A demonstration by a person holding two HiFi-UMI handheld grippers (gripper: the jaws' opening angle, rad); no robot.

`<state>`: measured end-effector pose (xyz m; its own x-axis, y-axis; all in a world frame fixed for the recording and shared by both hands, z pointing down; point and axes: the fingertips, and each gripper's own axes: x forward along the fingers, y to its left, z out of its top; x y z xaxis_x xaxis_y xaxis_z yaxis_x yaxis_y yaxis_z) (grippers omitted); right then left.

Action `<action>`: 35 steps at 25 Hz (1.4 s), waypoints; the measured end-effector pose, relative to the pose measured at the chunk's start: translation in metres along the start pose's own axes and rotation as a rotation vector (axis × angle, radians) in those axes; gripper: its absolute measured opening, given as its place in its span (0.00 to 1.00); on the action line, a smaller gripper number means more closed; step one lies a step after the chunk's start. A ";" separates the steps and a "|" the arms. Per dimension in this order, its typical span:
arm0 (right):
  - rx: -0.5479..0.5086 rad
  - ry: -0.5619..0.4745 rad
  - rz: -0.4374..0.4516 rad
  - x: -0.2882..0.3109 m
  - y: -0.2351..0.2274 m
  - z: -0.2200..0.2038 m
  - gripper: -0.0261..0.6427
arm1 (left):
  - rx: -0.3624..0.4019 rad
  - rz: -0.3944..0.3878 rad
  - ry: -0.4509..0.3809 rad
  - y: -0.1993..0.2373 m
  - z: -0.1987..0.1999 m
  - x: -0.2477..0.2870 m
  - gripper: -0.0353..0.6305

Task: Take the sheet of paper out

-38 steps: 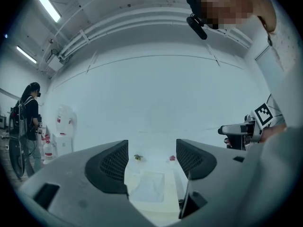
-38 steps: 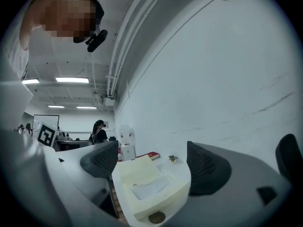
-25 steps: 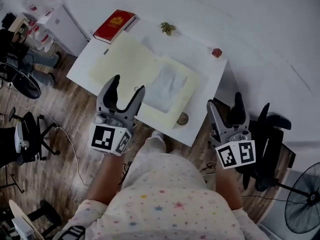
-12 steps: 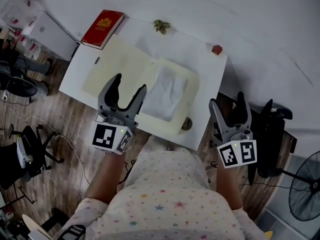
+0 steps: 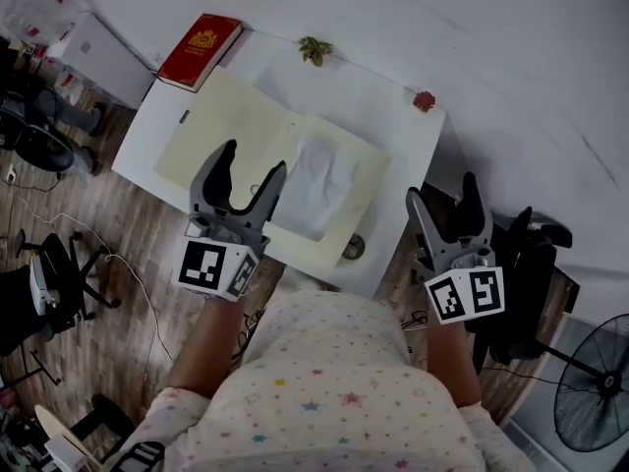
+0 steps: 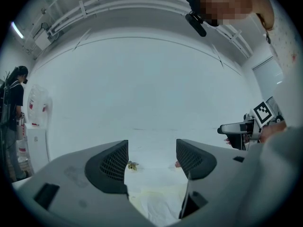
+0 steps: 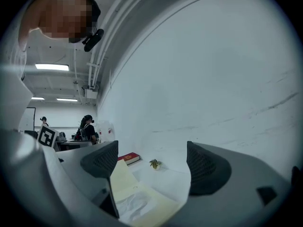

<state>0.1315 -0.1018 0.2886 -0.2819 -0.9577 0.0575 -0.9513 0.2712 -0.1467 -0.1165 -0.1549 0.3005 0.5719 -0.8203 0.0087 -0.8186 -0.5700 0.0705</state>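
Pale yellow folder (image 5: 221, 131) lies spread open across the white tabletop (image 5: 383, 106), and the sheet of paper (image 5: 316, 180) rests on its right-hand half, white and crumpled, not yet lifted by either claw.

The left claw (image 5: 253, 162) hangs over the near side of the folder, just left of the sheet. Its jaws stand apart with nothing between them; in the left gripper view (image 6: 151, 157) the gap shows only the tabletop, with the folder (image 6: 137, 195) and the sheet (image 6: 158, 209) low down.

The right claw (image 5: 441, 193) is held off the tabletop's near right corner, above the wooden floor and beside a black chair (image 5: 536, 264). It too is released and empty. In the right gripper view (image 7: 151, 167) its spread jaws frame the folder (image 7: 124, 178) and the sheet (image 7: 135, 203) lying on it.

At the far left corner of the tabletop sits a red book (image 5: 200, 37), touching the folder's far edge. A small leafy sprig (image 5: 314, 49) lies at the far edge, and a small red object (image 5: 424, 100) at the far right corner. A small round object (image 5: 353, 248) sits near the front edge, just beside the folder.

The person holding the claws wears a top (image 5: 324, 391) dotted with stars.
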 end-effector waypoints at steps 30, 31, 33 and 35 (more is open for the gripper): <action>0.033 0.097 0.020 0.019 -0.039 -0.045 0.69 | -0.054 0.037 0.050 -0.011 -0.040 0.032 0.49; 0.036 0.103 0.017 0.020 -0.041 -0.047 0.69 | -0.057 0.033 0.056 -0.012 -0.043 0.033 0.49; 0.042 0.114 0.010 0.021 -0.044 -0.052 0.69 | -0.061 0.026 0.071 -0.012 -0.049 0.034 0.49; 0.047 0.123 0.006 0.022 -0.046 -0.057 0.69 | -0.062 0.023 0.084 -0.011 -0.055 0.036 0.49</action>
<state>0.1625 -0.1299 0.3527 -0.3032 -0.9364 0.1765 -0.9436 0.2691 -0.1931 -0.0841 -0.1754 0.3548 0.5576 -0.8247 0.0945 -0.8282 -0.5449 0.1310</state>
